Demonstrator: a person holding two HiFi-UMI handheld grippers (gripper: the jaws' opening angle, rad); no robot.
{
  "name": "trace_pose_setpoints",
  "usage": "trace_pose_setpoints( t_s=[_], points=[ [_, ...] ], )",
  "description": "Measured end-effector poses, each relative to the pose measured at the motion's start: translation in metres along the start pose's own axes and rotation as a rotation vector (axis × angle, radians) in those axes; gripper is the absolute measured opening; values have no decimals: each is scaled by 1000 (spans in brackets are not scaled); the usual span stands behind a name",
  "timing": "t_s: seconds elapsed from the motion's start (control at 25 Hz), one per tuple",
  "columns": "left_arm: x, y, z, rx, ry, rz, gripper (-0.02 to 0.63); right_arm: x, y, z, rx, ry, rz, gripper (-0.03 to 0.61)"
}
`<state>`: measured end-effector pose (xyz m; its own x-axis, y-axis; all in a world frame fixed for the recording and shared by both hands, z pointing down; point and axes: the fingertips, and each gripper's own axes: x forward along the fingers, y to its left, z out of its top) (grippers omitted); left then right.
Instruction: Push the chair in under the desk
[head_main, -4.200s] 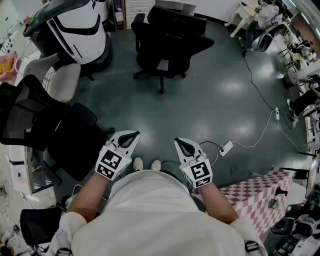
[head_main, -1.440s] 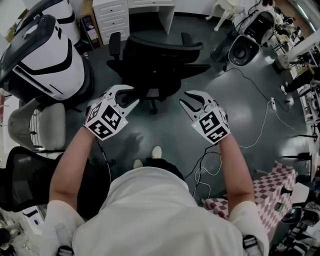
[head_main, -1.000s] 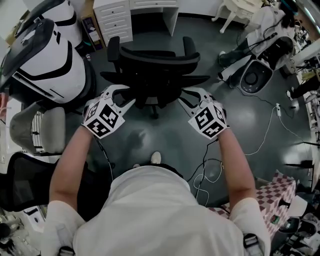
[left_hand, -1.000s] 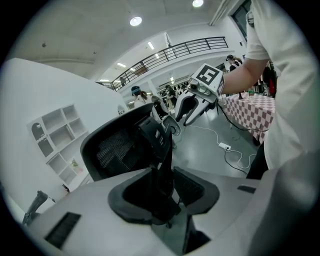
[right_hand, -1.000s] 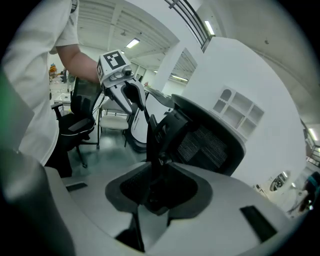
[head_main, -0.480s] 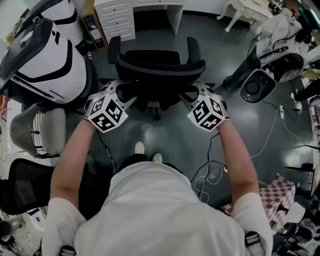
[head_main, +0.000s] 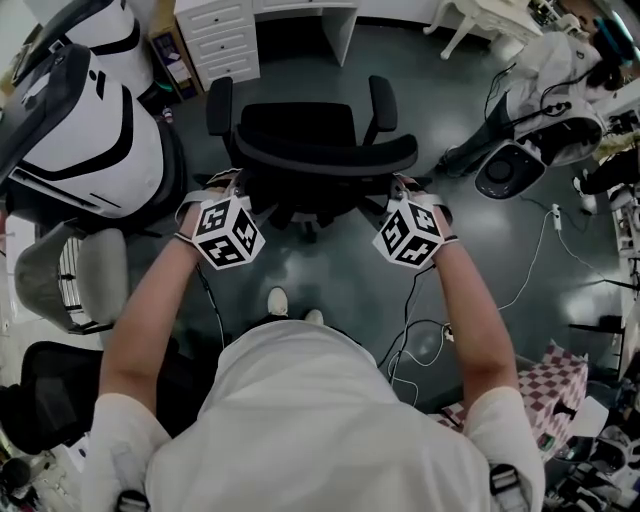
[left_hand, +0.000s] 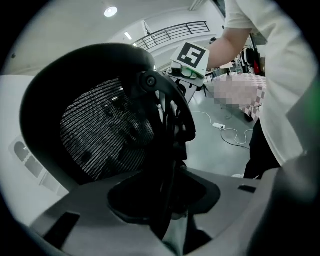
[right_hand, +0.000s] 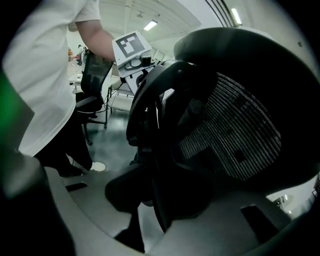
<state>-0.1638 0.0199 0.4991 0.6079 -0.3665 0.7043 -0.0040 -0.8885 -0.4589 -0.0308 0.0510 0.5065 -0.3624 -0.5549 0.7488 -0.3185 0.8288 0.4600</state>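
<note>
A black mesh-backed office chair (head_main: 297, 120) stands with its backrest toward me, facing the white desk (head_main: 300, 6) at the top of the head view. My left gripper (head_main: 226, 186) is at the backrest's left edge and my right gripper (head_main: 400, 188) at its right edge. In the left gripper view the backrest frame (left_hand: 167, 125) runs into the gap of the left gripper (left_hand: 165, 202), whose jaws have just been opening. The right gripper view shows the frame (right_hand: 155, 150) standing between the open jaws of the right gripper (right_hand: 159, 200). I see no pad pressing on it.
White drawers (head_main: 215, 35) stand under the desk's left end. A large white-and-black machine (head_main: 90, 110) and a grey chair (head_main: 85, 285) are at the left. Another machine (head_main: 540, 110) is at the right. Cables (head_main: 420, 330) lie on the dark floor by my feet (head_main: 278, 298).
Both grippers moved forward and down from in front of the chair until they straddle the two side edges of its backrest. The chair and desk sit closer in front of me.
</note>
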Motion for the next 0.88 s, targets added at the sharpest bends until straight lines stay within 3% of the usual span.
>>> trace_pose_setpoints(
  t_s=[0.28, 0.88],
  points=[
    [6, -1, 0, 55, 3, -4, 130, 1, -3, -3, 39, -2, 14, 103],
    [28, 31, -2, 66, 2, -33, 124, 17, -37, -10, 141, 42, -34, 115]
  ],
)
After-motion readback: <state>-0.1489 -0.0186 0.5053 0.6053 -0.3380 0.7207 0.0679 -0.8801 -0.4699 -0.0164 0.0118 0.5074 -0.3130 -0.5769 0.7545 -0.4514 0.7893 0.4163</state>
